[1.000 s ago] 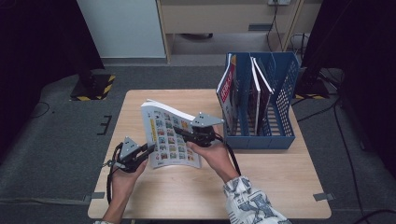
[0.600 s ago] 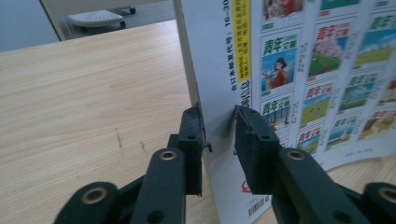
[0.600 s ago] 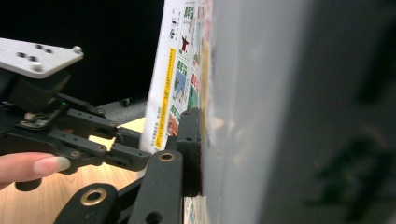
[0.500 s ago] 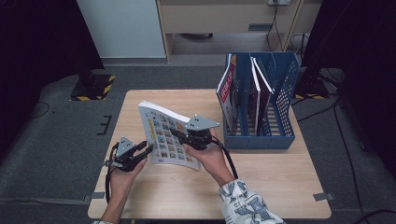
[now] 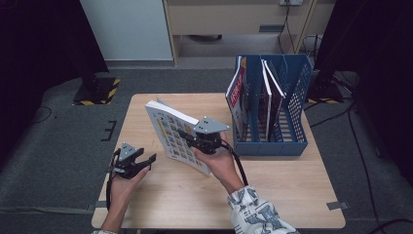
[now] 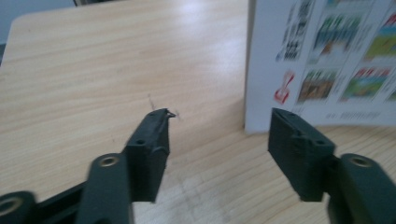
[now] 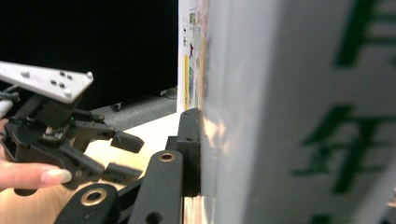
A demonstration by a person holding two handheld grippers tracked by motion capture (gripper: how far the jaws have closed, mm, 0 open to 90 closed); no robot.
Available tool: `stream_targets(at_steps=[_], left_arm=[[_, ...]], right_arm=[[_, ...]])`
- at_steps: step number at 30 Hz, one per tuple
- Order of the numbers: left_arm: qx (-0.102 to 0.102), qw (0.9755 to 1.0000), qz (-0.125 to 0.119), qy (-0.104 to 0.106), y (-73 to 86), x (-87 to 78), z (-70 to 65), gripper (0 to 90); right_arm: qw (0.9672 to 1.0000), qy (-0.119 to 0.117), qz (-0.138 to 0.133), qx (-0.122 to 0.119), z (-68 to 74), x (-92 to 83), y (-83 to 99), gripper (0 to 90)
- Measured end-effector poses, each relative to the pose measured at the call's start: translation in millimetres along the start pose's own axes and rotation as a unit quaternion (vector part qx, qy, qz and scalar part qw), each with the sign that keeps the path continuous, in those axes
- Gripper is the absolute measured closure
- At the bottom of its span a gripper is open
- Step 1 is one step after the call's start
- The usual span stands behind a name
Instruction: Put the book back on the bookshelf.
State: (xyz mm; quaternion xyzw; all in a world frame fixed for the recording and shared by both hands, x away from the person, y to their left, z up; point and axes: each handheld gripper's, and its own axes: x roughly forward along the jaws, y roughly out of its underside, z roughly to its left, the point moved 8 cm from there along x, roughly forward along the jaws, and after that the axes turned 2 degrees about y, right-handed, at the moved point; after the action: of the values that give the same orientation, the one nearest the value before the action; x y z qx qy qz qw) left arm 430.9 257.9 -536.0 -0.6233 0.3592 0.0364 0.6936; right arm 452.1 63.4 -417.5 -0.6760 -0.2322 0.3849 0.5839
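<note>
White thick book [image 5: 175, 134] with blurred green characters — clamped in right gripper [image 5: 195, 138]; left gripper [image 5: 146, 161] just opening, empty.

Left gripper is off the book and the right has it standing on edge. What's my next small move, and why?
Probably lift the book with the right gripper and swing it toward the blue file rack. The jaws clamp it upright, the left gripper has just been opening with nothing between its jaws, and the rack's right slot looks free.

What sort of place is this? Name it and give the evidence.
Probably an office or lab workroom: a wooden table, a blue file rack holding magazines, grey carpet and a cabinet behind.
</note>
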Motion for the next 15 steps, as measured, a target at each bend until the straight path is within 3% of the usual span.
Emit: stream_targets(at_steps=[6, 10, 15], left_arm=[[0.002, 0.9995, 0.032, -0.004, 11.4, 9.8, 2.8, 23.6], [0.009, 0.9993, 0.035, -0.001, 14.9, 13.1, 3.2, 15.1], [0.003, 0.9985, 0.054, 0.004, 22.7, 19.5, 2.9, 8.7]], right_arm=[[1.0000, 0.008, -0.003, 0.002, -6.6, -4.2, -4.6, 73.9], [0.9999, 0.013, -0.005, 0.002, -10.7, -7.4, -8.6, 74.0], [0.9998, 0.019, -0.006, 0.002, -14.3, -14.6, -11.3, 73.9]])
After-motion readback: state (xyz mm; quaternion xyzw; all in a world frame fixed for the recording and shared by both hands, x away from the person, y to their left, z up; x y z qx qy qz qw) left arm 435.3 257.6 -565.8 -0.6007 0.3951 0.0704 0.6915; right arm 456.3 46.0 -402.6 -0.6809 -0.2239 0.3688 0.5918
